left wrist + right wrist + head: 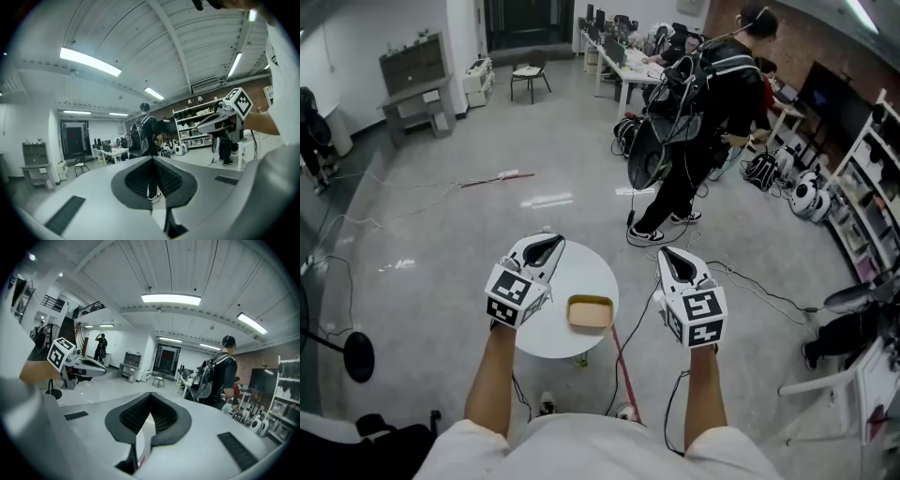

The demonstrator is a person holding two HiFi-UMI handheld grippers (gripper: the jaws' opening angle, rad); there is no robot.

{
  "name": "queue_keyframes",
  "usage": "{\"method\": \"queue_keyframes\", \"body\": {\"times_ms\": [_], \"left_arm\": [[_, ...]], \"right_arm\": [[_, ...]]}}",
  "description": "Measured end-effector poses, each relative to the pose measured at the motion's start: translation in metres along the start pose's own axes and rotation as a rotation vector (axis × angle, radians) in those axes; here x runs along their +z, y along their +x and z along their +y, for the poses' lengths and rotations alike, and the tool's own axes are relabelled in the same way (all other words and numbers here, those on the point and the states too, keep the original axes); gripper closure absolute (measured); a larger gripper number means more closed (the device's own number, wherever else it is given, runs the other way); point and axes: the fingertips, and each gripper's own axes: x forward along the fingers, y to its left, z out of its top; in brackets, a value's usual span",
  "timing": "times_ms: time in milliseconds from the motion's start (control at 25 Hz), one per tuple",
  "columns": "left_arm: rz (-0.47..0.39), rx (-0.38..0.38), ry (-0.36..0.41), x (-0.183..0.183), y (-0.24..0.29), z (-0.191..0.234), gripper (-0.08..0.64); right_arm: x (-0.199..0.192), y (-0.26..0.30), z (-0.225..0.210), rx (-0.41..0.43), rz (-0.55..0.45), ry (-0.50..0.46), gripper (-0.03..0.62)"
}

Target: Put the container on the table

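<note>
Head cam top-down; gripper cams horiz., roomward

Left forearm (493, 375) and right forearm (703, 398) are reaching forward, roughly parallel. Left gripper (547, 244) is pointing toward 1 o'clock, its jaws sitting tip to tip with nothing between them. Right gripper (671, 257) is pointing toward 11 o'clock, jaws likewise meeting at the tips, carrying nothing. The two grippers are standing apart, side by side.

Bright, even ceiling strip lights (171, 298); glare on floor (546, 200); gripper views fisheye, dark corners, near edges blurred.
</note>
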Motion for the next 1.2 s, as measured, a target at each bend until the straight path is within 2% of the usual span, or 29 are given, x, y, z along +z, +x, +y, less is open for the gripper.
{"method": "queue_keyframes", "body": {"times_ms": [240, 440, 1000, 1200], "left_arm": [[-0.087, 0.024, 0.062, 0.049, -0.027, 0.002, 0.54], [-0.146, 0.04, 0.114, 0.074, -0.042, -0.007, 0.54], [-0.194, 0.052, 0.155, 0.086, -0.055, -0.02, 0.54], [-0.196, 0.06, 0.144, 0.08, -0.059, -0.003, 0.54]], "right_arm": [[0.043, -0.009, 0.007, 0.002, -0.08, -0.057, 0.58], [0.061, -0.017, 0.015, 0.013, -0.106, -0.088, 0.58], [0.067, -0.035, 0.025, 0.018, -0.125, -0.14, 0.58], [0.07, -0.021, 0.035, 0.026, -0.128, -0.131, 0.58]]}}
